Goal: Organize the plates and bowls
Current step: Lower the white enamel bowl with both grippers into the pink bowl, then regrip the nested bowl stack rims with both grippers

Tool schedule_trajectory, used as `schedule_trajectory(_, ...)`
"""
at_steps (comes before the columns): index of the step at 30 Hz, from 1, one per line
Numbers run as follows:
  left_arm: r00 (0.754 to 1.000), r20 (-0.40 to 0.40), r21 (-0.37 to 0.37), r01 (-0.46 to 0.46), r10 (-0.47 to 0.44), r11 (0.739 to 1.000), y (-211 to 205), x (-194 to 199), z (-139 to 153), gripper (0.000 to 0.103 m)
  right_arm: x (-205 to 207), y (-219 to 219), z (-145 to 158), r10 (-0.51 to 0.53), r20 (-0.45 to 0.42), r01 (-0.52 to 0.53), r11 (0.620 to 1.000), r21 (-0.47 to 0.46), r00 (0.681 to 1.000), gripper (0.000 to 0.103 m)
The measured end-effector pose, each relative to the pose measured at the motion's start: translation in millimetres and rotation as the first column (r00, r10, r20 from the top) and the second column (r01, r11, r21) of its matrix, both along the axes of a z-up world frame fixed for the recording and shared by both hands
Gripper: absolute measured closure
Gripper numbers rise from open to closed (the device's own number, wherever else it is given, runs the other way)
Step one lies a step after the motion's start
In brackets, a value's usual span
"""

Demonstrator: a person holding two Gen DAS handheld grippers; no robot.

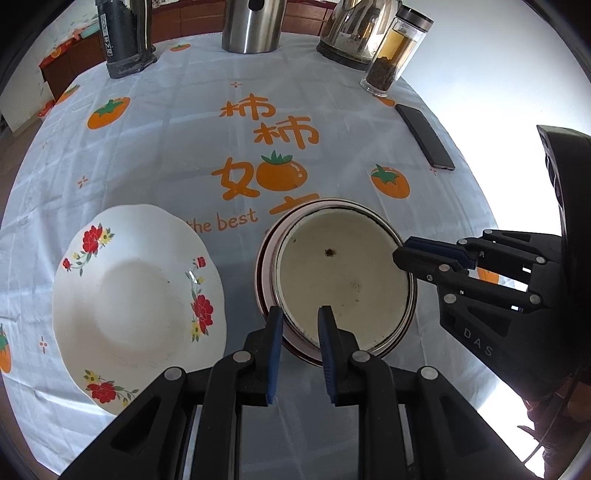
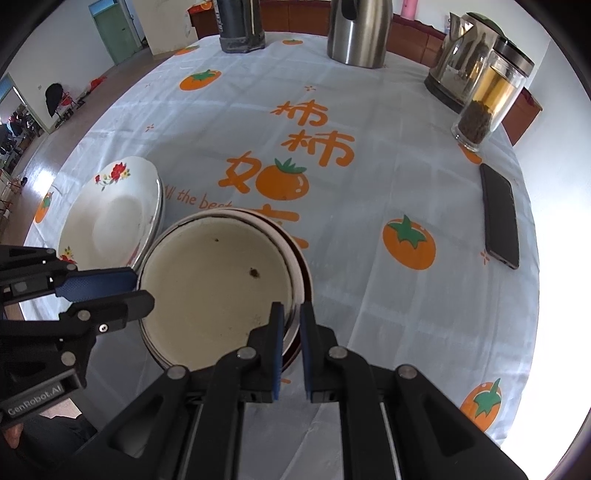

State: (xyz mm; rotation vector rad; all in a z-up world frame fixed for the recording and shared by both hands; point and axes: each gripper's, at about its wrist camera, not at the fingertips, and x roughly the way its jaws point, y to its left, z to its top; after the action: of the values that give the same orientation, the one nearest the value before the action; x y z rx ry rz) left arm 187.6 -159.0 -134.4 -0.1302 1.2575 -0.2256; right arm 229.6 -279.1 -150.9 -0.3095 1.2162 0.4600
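Observation:
A cream enamel bowl [image 1: 343, 280] sits nested in a second bowl with a dark red rim [image 1: 264, 273], on the persimmon-print tablecloth. My left gripper [image 1: 300, 328] straddles the stack's near rim, one finger outside and one inside, shut on it. My right gripper [image 2: 291, 317] is shut on the opposite rim of the same bowls [image 2: 214, 288]. Each gripper shows in the other's view: the right gripper [image 1: 400, 254] and the left gripper [image 2: 142, 286]. A white plate with red flowers [image 1: 140, 288] lies just left of the bowls, on top of another plate [image 2: 159, 206].
At the table's far edge stand a black flask [image 1: 125, 40], a steel thermos [image 1: 251, 26], a kettle [image 1: 354, 33] and a glass tea bottle [image 1: 395, 51]. A black phone [image 1: 424, 136] lies at the right. The round table's edge [image 2: 532, 295] curves close on the right.

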Motion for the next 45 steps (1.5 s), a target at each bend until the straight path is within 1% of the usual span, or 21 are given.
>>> schedule_trajectory(7,1.000,-0.001,0.006,0.006,-0.006,1.000,0,0,-1,0.081,-2,0,0,-0.003,0.007,0.003,1.000,0.002,1.000,0.094)
schedule_trajectory(14,1.000,0.021,0.022,0.005,-0.005,1.000,0,-1,3,0.081,-4,0,0,0.001,0.016,-0.001,1.000,0.003,1.000,0.093)
schedule_trajectory(22,1.000,0.023,0.031,-0.011,0.011,0.999,4,-2,3,0.081,-6,1,-1,0.003,0.035,-0.003,1.000,0.006,0.999,0.091)
schedule_trajectory(30,0.999,0.017,0.029,-0.033,0.032,0.999,11,-4,2,0.081,-6,-2,-1,-0.012,0.034,0.011,1.000,0.024,0.999,0.091)
schedule_trajectory(31,0.999,0.017,0.031,-0.034,0.033,0.999,11,-4,2,0.081,-6,-2,-1,-0.014,0.032,0.013,0.999,0.031,0.999,0.089)
schedule_trajectory(32,0.999,0.017,0.031,-0.034,0.034,0.999,11,-5,2,0.081,-7,-3,0,-0.016,0.030,0.014,0.999,0.037,0.999,0.085)
schedule_trajectory(34,0.999,0.014,0.033,-0.031,0.031,0.999,10,-5,2,0.081,-7,-3,0,-0.019,0.039,0.017,0.999,0.033,0.999,0.074)
schedule_trajectory(35,0.999,0.012,0.034,-0.030,0.030,0.999,10,-6,1,0.081,-8,-3,0,-0.020,0.039,0.019,0.999,0.032,0.999,0.067)
schedule_trajectory(42,0.999,0.008,0.041,-0.034,0.033,0.999,10,-7,1,0.081,-10,-5,1,-0.031,0.046,0.030,0.999,0.032,0.998,0.065)
schedule_trajectory(43,0.999,0.009,0.043,-0.036,0.036,0.998,11,-7,1,0.080,-11,-7,4,-0.036,0.052,0.034,0.999,0.041,0.998,0.064)
schedule_trajectory(45,0.999,0.011,0.042,-0.041,0.040,0.998,11,-7,2,0.076,-11,-9,8,-0.043,0.060,0.040,0.998,0.053,0.997,0.057)
